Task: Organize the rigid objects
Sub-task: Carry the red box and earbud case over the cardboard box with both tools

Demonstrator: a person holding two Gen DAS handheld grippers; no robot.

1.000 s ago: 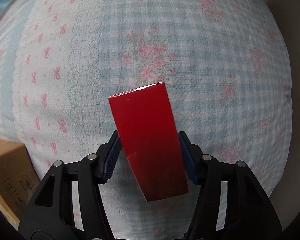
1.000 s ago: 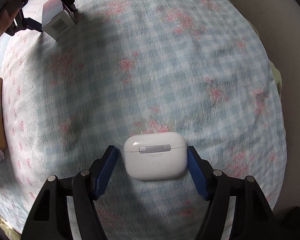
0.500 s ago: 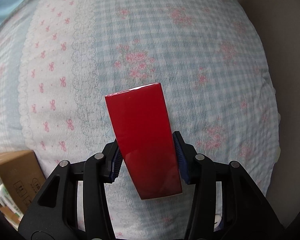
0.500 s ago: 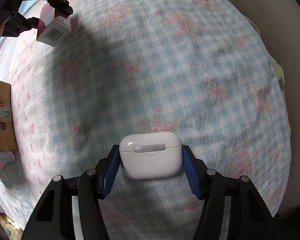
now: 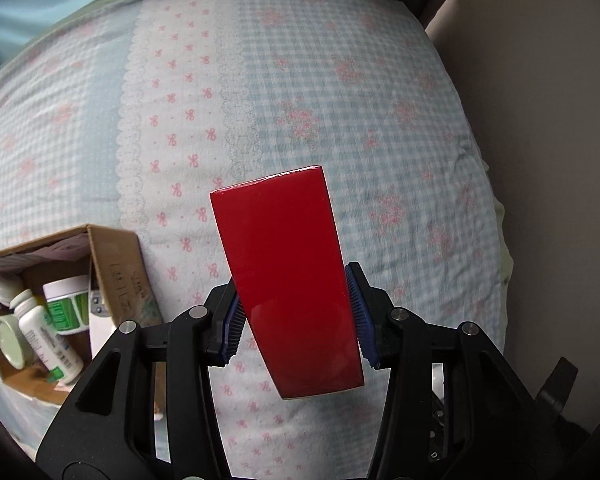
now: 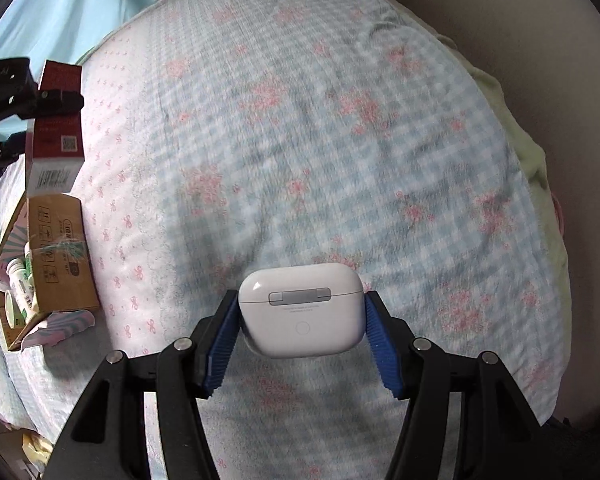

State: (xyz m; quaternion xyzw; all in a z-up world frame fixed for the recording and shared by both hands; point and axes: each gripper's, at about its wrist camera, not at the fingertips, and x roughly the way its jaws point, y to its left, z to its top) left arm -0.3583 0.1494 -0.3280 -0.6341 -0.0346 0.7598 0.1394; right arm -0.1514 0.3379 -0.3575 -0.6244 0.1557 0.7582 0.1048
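A glossy red box [image 5: 280, 260] stands upright between the blue pads of my left gripper [image 5: 296, 312], which is shut on its lower half, above the bed. The right wrist view shows the same red box [image 6: 56, 136] at the far left, its barcode end down, clamped by the left gripper [image 6: 40, 100] over the cardboard box [image 6: 60, 248]. My right gripper [image 6: 302, 316] is shut on a white earbud case [image 6: 300, 284], hinge side towards the camera, lifted off the cover.
An open cardboard box [image 5: 116, 264] at lower left holds white pill bottles [image 5: 66, 304] and a round lid. The bed has a blue gingham cover [image 6: 340, 160] with pink flowers and a white bow-print strip. The bed's edge runs along the right, beige beyond it.
Both grippers have risen, so the bed looks farther away. The right pads closed onto the earbud case and lifted it. The cardboard box has come further into the left view.
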